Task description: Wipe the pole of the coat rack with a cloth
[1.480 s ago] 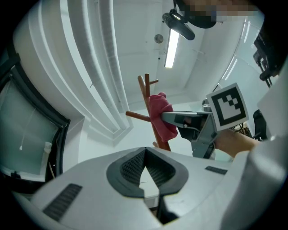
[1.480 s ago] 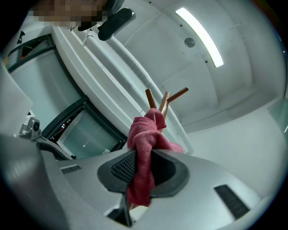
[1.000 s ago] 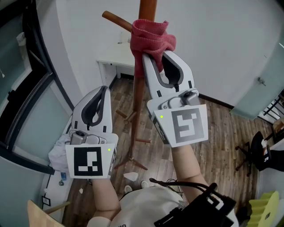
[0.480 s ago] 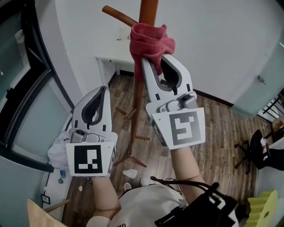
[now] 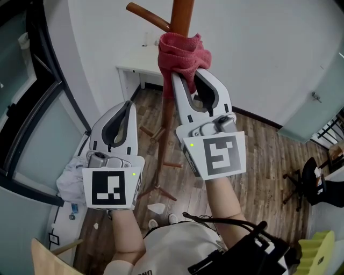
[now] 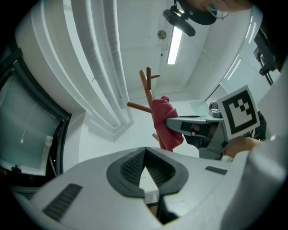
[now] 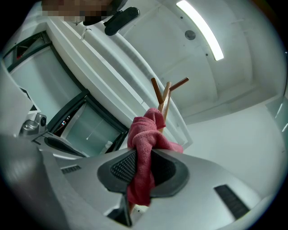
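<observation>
Pole: the brown wooden pole point(image 5: 168, 121) of the coat rack rises upright in front of the person, from splayed feet point(image 5: 159, 192) on the wood floor point(image 5: 258, 161).
Cloth: a red cloth point(image 5: 183, 51) is bunched against the near side of the pole, high up and just under a slanting peg point(image 5: 149, 15). Whether it reaches round the back of the pole cannot be told.
Right gripper: the right gripper point(image 5: 189, 74) is clamped on a fold of the cloth. Its own view shows red fabric filling the gap between the pads and hanging below them.
Left gripper: the left gripper point(image 5: 128, 105) has its jaws closed together on nothing. It is held lower and to the left, apart from the pole and touching neither pole nor cloth.
Step, as judged: wiping the upper stretch of the pole, with most of its length below not yet covered.
Risk, snagging: the cloth sits close under the peg, so a stroke upward could catch it there and pull it from the jaws.
Risk, slipping: only a fold is pinched, and heavy drag along the wood may tug it loose.
Risk, tipping: nothing steadies the rack, so a hard sideways push this high up could rock it on its feet.
Risk, missed wood: pressure from one side would likely leave the far side of the pole unwiped.
</observation>
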Available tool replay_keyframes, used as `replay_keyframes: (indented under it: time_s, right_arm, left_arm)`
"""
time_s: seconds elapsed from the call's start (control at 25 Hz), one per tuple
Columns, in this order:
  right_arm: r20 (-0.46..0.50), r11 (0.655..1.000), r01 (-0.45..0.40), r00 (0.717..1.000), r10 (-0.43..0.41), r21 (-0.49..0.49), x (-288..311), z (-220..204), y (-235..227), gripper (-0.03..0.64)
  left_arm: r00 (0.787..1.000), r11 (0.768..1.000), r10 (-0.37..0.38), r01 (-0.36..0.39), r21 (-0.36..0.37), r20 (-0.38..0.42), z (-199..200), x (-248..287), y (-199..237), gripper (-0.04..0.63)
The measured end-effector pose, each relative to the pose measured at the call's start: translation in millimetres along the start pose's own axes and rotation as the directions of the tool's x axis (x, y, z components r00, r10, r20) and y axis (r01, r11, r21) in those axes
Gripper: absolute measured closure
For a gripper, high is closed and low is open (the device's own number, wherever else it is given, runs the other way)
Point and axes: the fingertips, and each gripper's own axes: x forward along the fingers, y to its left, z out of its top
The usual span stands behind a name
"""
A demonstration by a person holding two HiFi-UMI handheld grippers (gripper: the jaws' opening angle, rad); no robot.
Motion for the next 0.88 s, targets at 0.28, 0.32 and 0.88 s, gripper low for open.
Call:
replay_keyframes:
  time_s: [0.28, 0.32, 0.88]
  right_arm:
    - [-0.037, 1.000, 0.008, 0.999, -0.008, 0.000, -1, -6, -2, 0.535]
    - [-0.029, 1.000, 0.006, 1.000, -0.006, -0.002, -2, -6, -2, 0.535]
    - [0.001, 1.000, -0.008, 1.000, 0.008, 0.021, -14, -24, 17, 0.535]
  left_arm:
    - [0.992, 0.998, 0.013, -0.020, 0.053, 0.128, 24, -2, 0, 0.583]
    - [0.990, 0.998, 0.012, -0.021, 0.062, 0.142, 25, -4, -1, 0.583]
    - [0.986, 0.995, 0.005, -0.021, 0.098, 0.169, -4, -18, -4, 0.583]
